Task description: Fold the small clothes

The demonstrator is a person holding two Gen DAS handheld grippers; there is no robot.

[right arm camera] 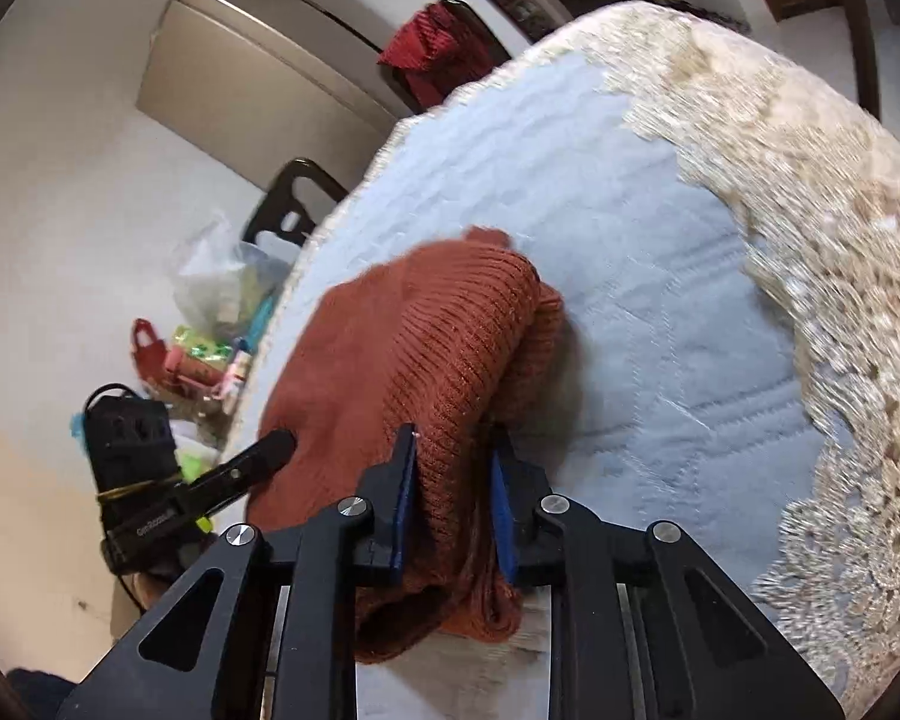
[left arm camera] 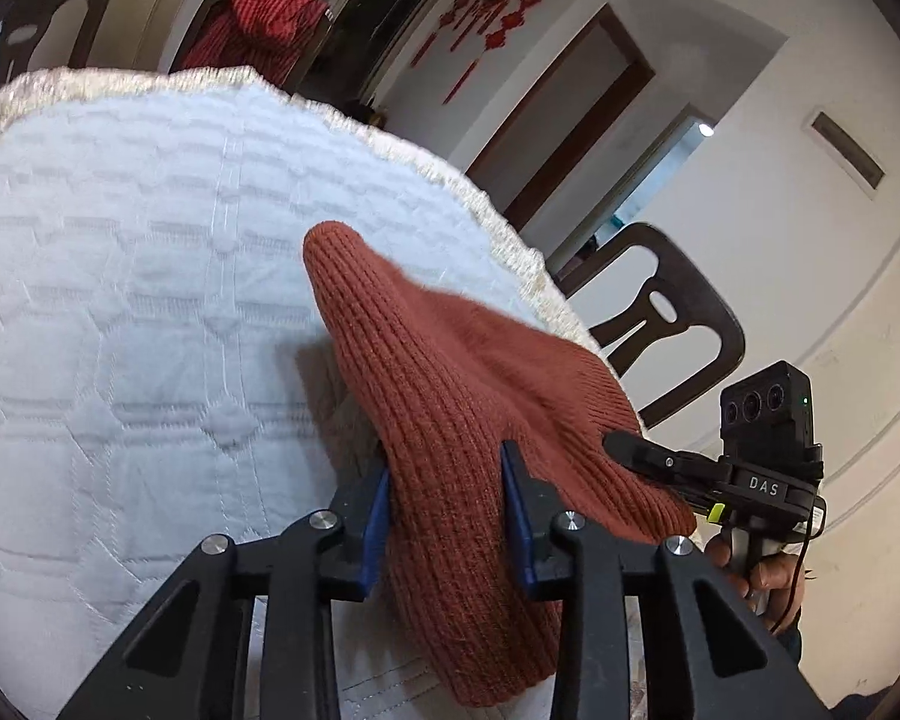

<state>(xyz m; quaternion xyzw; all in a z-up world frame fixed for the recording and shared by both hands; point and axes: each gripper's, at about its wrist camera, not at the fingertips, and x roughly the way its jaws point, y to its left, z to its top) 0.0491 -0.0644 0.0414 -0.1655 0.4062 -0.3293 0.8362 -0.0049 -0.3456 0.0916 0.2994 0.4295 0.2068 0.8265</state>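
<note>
Two grippers, one knit garment, both clamped on its near hem.

Both grips bite bunched fabric, so the left gripper (left arm camera: 444,504) or right gripper (right arm camera: 453,495) could let the thick knit slip, or drag it off the bench's (left arm camera: 120,276) nearby right edge, spoiling the fold. The rust-red ribbed garment (left arm camera: 450,372) looks soft, stretchy and heavy; it rises from the near edge and drapes in a hump toward the quilted middle, unfolded and uneven.
</note>
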